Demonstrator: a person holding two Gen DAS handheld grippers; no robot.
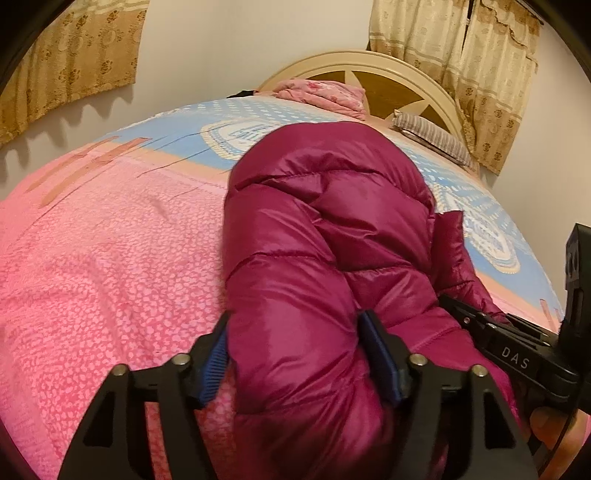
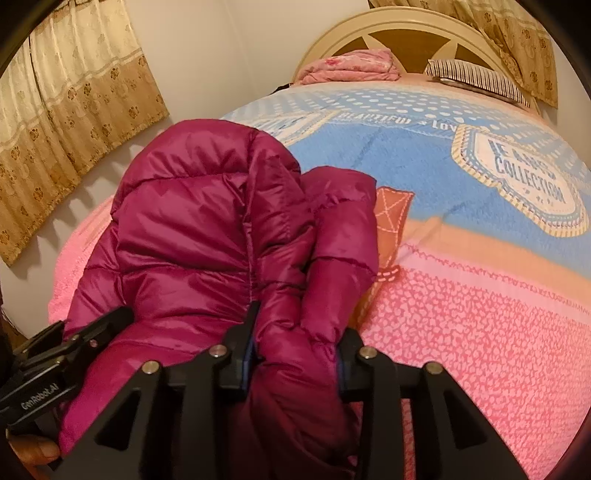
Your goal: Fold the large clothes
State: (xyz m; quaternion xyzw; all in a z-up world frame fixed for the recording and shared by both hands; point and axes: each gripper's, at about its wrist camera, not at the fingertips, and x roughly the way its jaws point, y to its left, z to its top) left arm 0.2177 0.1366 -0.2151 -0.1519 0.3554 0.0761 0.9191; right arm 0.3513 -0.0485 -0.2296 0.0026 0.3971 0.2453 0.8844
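On the bed: a shiny magenta quilted puffer jacket [image 1: 325, 236] lies bunched lengthwise on the pink, orange and blue printed blanket [image 1: 110, 240], running from the near edge toward the far headboard.
Left gripper [image 1: 295, 354]: black frame, blue pads [image 1: 214, 362], jaws clamped on a thick fold of the jacket's near end — padding bulges between them.
Right gripper [image 2: 295, 354]: same build, closed on a narrower puffy roll of the jacket, pinched tight at the near end.
Side by side: the right tool's black body [image 1: 517, 354] shows at the right edge of the left camera; the left tool's body [image 2: 55, 362] sits at the left edge of the right camera.
Jacket shape: a smaller fold [image 2: 343, 221] lies on its right flank, in the right view.
Far end: folded pink bedding [image 2: 351, 66] and a striped pillow [image 2: 476, 79] against the cream arched wooden headboard [image 2: 399, 22].
Walls: beige patterned curtains [image 2: 74, 103] hang at left and far right.
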